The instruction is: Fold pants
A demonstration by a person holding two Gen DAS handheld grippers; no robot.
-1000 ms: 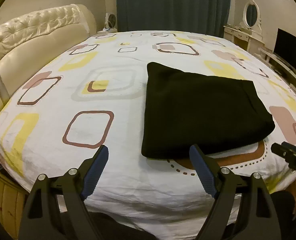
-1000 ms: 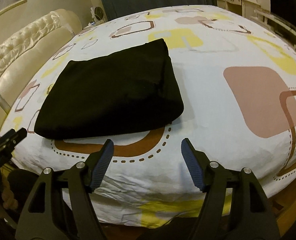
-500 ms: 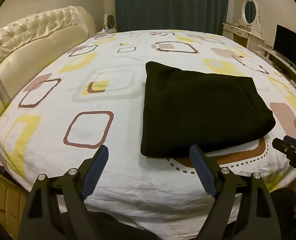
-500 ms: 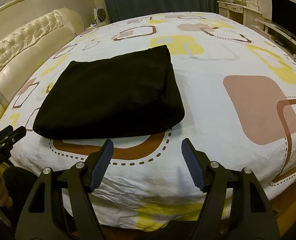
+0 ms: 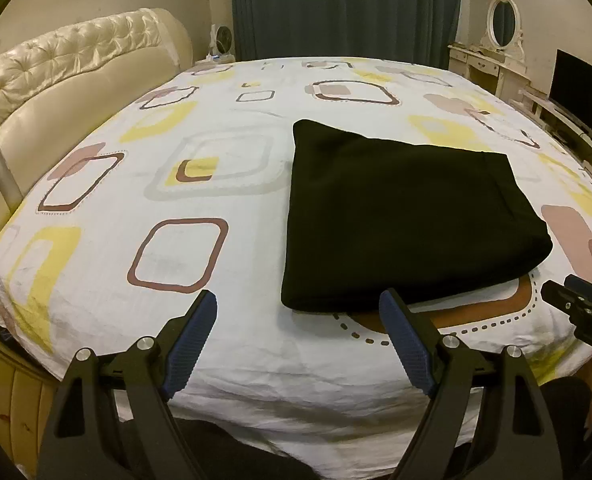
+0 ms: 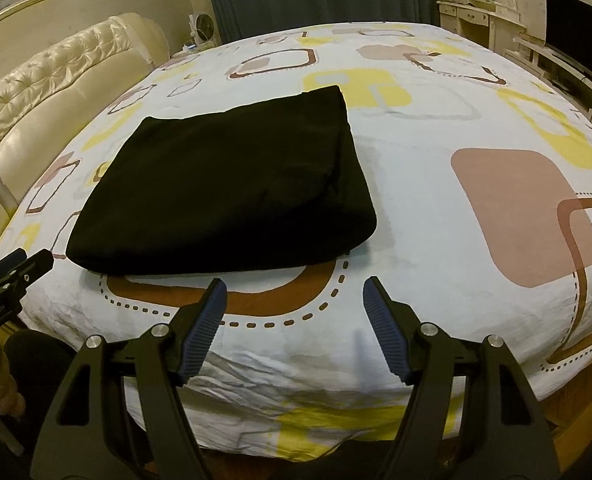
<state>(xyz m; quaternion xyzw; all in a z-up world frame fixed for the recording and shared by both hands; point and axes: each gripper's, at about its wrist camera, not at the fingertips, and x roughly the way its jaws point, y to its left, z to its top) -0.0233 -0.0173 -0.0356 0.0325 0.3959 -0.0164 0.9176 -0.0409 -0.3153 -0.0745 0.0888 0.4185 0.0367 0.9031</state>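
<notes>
Bed (image 5: 184, 332) (patterned sheet) is carrying the folded black pants (image 5: 399, 220) near its front edge; left gripper (image 5: 297, 336) and right gripper (image 6: 294, 320) are hovering short of it, fingers spread, pinching nothing.

Dim, warm yellowish indoor light in both views; source not visible. Strong fisheye bend: the white bedsheet with yellow, brown and pink squares (image 5: 200, 320) bulges like a dome, and black vignette arcs cut the frame corners. The folded black fabric pants (image 5: 395, 216) read as a flat dark mass, folds hardly visible in the left view, faint creases in the right view (image 6: 232, 184). Soft shadow under their near edge. Mild sheen on the cream tufted leather headboard (image 5: 76, 60). The dark teal curtain (image 5: 343, 4) is murky. Far furniture is soft and grainy. Sheet wrinkles near the lens are sharp. Slight motion smear on the sheet's right side in the right view.
</notes>
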